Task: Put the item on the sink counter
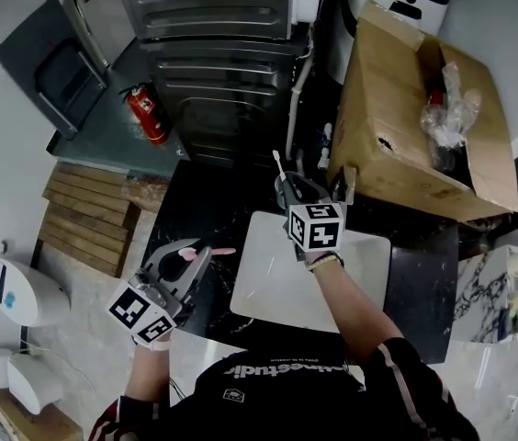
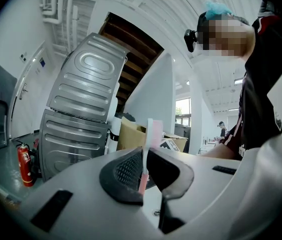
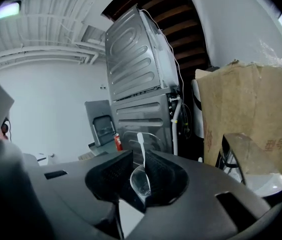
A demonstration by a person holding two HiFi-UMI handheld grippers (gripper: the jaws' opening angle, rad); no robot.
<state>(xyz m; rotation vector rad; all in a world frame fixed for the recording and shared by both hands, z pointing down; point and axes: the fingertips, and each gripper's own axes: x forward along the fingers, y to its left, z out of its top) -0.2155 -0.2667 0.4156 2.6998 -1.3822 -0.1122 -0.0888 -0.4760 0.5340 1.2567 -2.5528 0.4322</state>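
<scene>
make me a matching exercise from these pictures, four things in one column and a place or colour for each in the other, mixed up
Things:
1. toothbrush
2. plastic spoon
3. fire extinguisher
4. cardboard box

Place or colour:
a. red
b. clamped in the right gripper
c. brown, open at the top
d. clamped in the left gripper

Pairs: 1-d, 2-b, 3-a, 4-c

Big grey metal machine [image 1: 213, 26] at the back, red fire extinguisher [image 1: 147, 115] just beside it. Brown cardboard box [image 1: 397, 136] on the right. Wooden slats [image 1: 84, 214] on the pale floor [image 1: 80, 338] at the left. White walls [image 3: 46, 99], bright window [image 2: 182, 109] far off.
</scene>
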